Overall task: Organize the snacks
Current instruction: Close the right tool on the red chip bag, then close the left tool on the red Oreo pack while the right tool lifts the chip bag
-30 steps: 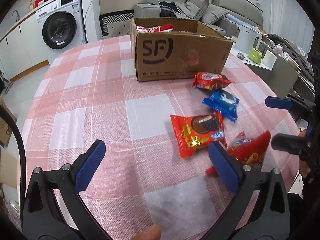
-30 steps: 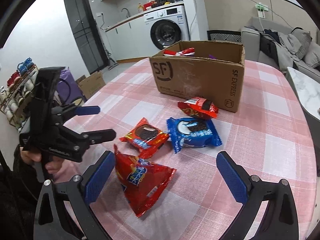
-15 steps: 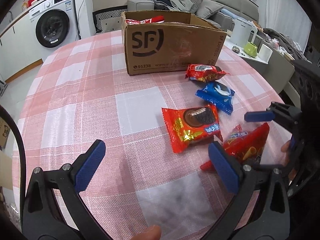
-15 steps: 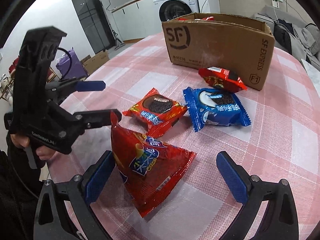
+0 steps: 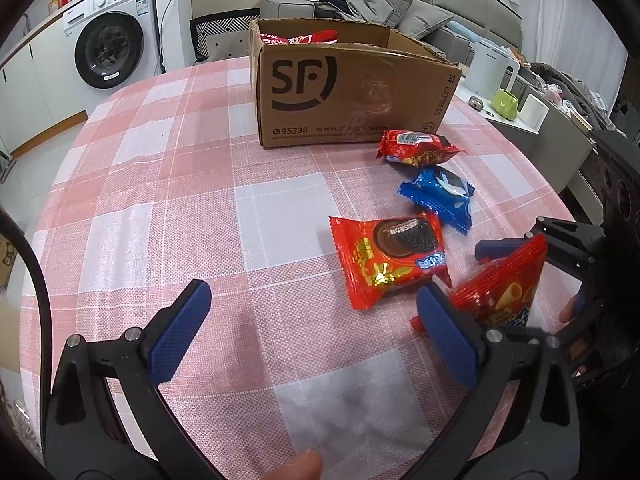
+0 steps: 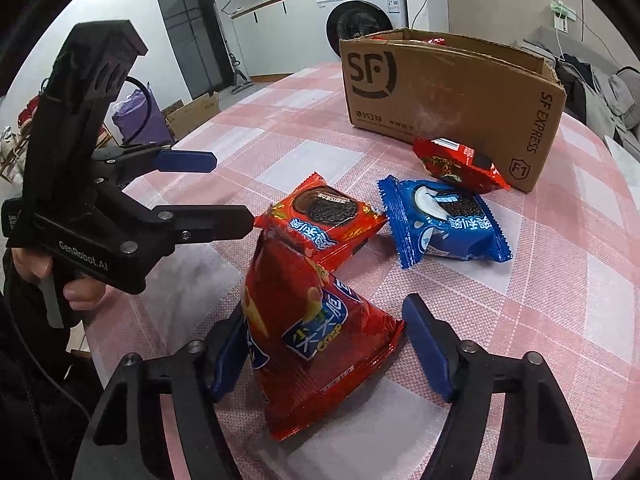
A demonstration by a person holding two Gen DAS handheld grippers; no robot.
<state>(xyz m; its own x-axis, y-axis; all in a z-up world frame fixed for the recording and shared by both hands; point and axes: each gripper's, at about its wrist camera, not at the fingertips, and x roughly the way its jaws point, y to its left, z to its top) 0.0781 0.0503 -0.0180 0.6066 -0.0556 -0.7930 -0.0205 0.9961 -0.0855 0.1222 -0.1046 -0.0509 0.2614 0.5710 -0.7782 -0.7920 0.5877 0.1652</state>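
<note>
We hold the left gripper (image 5: 308, 328) low over the near left part of the bench (image 5: 160, 184), its blue-padded fingers (image 5: 179, 330) spread wide with only pink-and-white checked cloth between them. Seen from the right wrist view, this gripper (image 6: 218, 188) hangs at the bench's left edge, fingers apart and gripping nothing.

Toward the middle, the open cardboard box (image 5: 344, 92) marked SF stands at the far side of the bench, with red wrappers showing over its back rim. In front of its right corner lies a small red snack pack (image 5: 416, 148), just beside the box; whether it touches the wall we cannot tell. Near it is the blue cookie pack (image 5: 440, 196), then the orange-red cookie pack (image 5: 390, 260), both flat on the cloth.

Further right, the red crisp bag (image 6: 312, 328) stands pyramid-like on the bench, its top corner overlapping the orange-red pack in the right wrist view. The right gripper (image 6: 324, 344) is set around this bag: the left finger (image 6: 228, 356) sits against the bag's side, the right one just clear of its lower corner. The fingers are moderately wide, not yet clamped.
</note>
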